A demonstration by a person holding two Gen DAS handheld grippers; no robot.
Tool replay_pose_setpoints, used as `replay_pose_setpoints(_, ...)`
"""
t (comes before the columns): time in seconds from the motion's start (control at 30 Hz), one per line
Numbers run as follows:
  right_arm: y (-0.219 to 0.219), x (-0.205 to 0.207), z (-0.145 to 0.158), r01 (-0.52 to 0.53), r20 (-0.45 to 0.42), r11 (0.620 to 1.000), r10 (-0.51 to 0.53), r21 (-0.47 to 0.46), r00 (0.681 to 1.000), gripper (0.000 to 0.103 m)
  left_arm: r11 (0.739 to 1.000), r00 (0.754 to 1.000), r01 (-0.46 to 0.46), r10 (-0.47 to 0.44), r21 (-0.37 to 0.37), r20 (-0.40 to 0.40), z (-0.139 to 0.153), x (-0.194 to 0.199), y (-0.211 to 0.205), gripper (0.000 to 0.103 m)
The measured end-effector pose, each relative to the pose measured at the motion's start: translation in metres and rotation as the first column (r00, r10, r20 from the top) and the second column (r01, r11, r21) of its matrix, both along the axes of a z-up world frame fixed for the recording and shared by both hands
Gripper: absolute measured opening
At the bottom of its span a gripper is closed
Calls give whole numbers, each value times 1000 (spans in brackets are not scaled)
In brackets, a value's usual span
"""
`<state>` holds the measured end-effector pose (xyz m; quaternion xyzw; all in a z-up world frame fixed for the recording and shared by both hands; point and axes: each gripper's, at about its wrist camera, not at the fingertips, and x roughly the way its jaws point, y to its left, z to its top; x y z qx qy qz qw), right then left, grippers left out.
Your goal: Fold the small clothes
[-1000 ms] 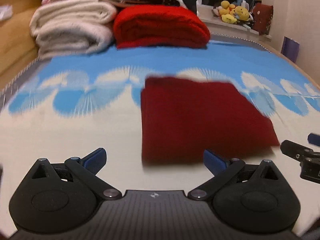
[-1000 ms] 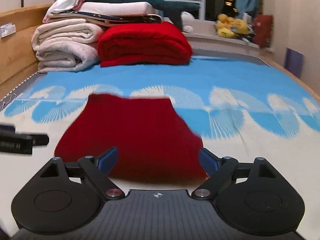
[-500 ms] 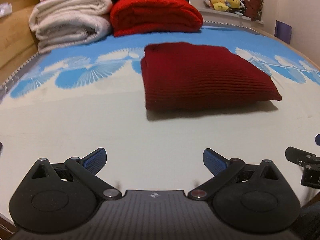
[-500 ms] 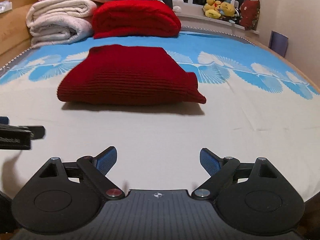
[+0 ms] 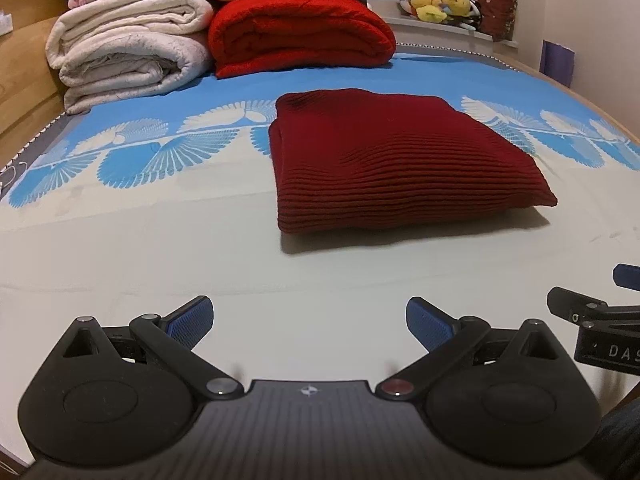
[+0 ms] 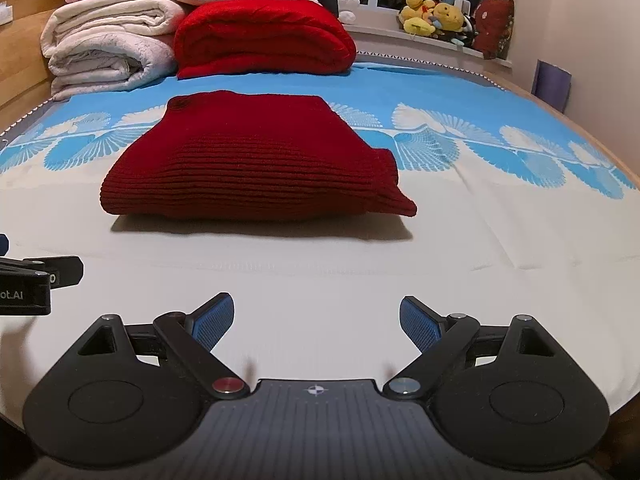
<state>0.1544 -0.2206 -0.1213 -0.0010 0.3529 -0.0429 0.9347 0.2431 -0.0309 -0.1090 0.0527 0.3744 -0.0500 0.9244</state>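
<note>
A dark red ribbed knit garment (image 5: 396,164) lies folded in a thick rectangle on the bed; it also shows in the right wrist view (image 6: 256,164). My left gripper (image 5: 310,320) is open and empty, hovering over the bare sheet well in front of the garment. My right gripper (image 6: 316,320) is open and empty too, also short of the garment. The right gripper's side shows at the right edge of the left wrist view (image 5: 600,320), and the left gripper's side at the left edge of the right wrist view (image 6: 36,280).
The bed sheet (image 5: 160,248) is cream in front and blue patterned behind. At the far end lie a folded bright red blanket (image 5: 296,36) and stacked white blankets (image 5: 124,56). A wooden bed side (image 5: 20,72) runs at left. Plush toys (image 6: 432,16) sit on the sill.
Both grippers have pulled back from the red garment, which was close under them a second ago and now lies folded farther off. Both stay open.
</note>
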Motion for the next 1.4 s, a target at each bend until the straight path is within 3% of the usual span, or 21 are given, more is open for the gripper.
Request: replay_pose_setpoints(1.4,3,-4,-1,-33,-20,999,32,-10,999,91,1000,1000,1,0,26,-12,-7,1,-10,103)
